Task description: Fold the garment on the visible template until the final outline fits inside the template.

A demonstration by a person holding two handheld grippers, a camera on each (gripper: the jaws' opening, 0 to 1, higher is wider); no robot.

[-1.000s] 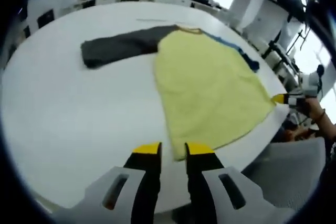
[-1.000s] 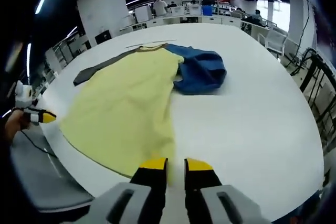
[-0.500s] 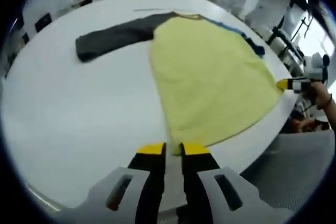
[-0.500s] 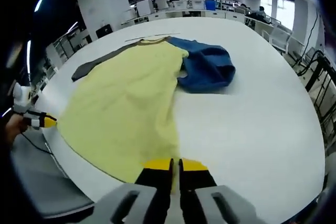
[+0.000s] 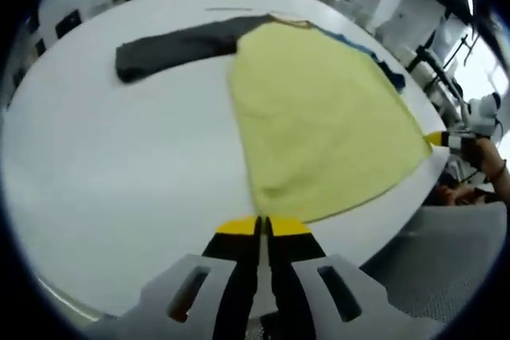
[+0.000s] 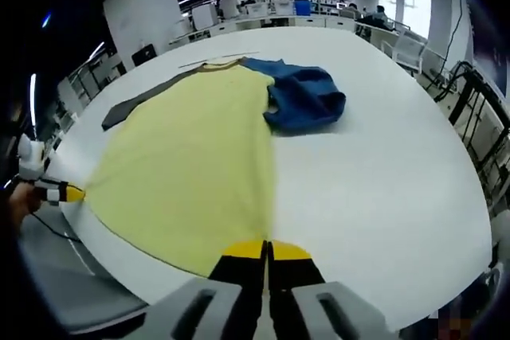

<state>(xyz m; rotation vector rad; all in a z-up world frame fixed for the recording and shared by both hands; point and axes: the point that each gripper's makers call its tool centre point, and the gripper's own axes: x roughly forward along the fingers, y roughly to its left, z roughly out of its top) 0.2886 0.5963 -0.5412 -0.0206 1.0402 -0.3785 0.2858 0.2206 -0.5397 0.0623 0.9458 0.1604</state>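
So the yellow garment point(image 5: 327, 117) is lying flat on the big white table point(image 5: 119, 157), spread out ahead of both grippers, with its hem edge running along the table's near edge. In the left gripper view, the left gripper point(image 5: 261, 227) sits right at one bottom corner of the hem, jaws pressed together with just a sliver showing between the yellow tips, and the fabric corner comes in right at the tips, so it looks pinched on the garment, though the cloth between the jaws is hard to make out. The gray sleeve point(image 5: 171, 41) stretches out flat to the far left of that gripper, well ahead of it. Out to the right in that view, the right gripper point(image 5: 440, 139) shows at the other hem corner with a hand point(image 5: 482, 157) behind it. In the right gripper view, the right gripper point(image 6: 266, 251) is also closed down tight, tips meeting at the hem corner just in front of it, yellow fabric running straight up from the tips. The blue sleeve point(image 6: 307, 99) lies bunched in a heap ahead and a bit to the right. Far left in that view the left gripper point(image 6: 70, 193) touches the opposite corner. Desks and chairs fill the room beyond the table.
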